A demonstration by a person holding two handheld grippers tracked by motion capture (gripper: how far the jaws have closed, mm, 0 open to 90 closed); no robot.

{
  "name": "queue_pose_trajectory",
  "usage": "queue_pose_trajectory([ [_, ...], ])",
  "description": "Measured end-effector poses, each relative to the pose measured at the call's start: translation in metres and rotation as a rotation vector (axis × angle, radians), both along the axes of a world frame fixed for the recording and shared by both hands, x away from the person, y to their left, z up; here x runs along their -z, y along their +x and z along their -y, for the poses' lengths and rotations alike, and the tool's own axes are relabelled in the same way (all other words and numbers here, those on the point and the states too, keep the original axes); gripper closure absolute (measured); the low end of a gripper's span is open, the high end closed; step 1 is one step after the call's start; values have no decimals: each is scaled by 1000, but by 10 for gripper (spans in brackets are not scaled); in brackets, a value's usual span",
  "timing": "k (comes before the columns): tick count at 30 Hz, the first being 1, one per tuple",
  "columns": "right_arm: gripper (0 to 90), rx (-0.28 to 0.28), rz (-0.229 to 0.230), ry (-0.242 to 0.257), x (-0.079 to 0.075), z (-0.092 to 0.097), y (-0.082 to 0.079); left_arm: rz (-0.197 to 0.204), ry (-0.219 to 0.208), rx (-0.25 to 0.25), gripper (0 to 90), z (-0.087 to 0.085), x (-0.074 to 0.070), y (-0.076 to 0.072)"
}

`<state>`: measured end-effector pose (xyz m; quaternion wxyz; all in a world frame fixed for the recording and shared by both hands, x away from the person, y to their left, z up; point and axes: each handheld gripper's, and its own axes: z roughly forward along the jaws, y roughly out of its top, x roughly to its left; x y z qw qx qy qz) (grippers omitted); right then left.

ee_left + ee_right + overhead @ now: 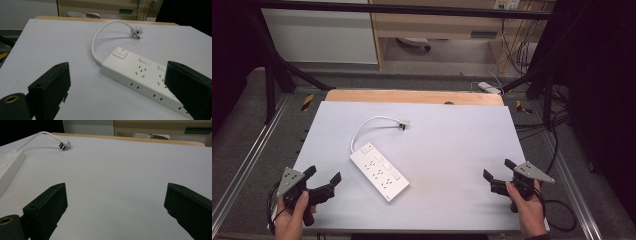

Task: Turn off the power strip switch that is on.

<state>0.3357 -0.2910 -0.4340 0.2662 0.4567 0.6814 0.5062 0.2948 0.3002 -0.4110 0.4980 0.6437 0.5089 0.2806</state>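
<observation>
From the high view, one smooth white power strip (379, 171) lies slantwise mid-mat (452, 150), its single curved cord (362, 127) ending in a plug (402, 123) beyond it; the left gripper (323, 177) sits near the strip and the right gripper (499, 170) well apart, both empty, jaws wide. In the left gripper view, the boxy strip (140, 75) shows one rocker switch (120, 52). In the right gripper view, the strip's end (10, 167) lies left of two blocky black jaws.

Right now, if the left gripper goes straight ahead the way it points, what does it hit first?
Most likely the power strip: it lies just ahead of the open left gripper, toward the right-hand jaw. Depth is hard to judge, so it could clip only the strip's near edge.
</observation>
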Motion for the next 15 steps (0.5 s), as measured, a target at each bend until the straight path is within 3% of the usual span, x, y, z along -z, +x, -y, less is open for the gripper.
queue_pose_trajectory([
  [3,75,1,-18,11,0,2,0,0,9,2,65,1,0,1],
  [15,53,-45,14,72,-8,3,-3,26,26,-3,58,1,-3,-1],
])
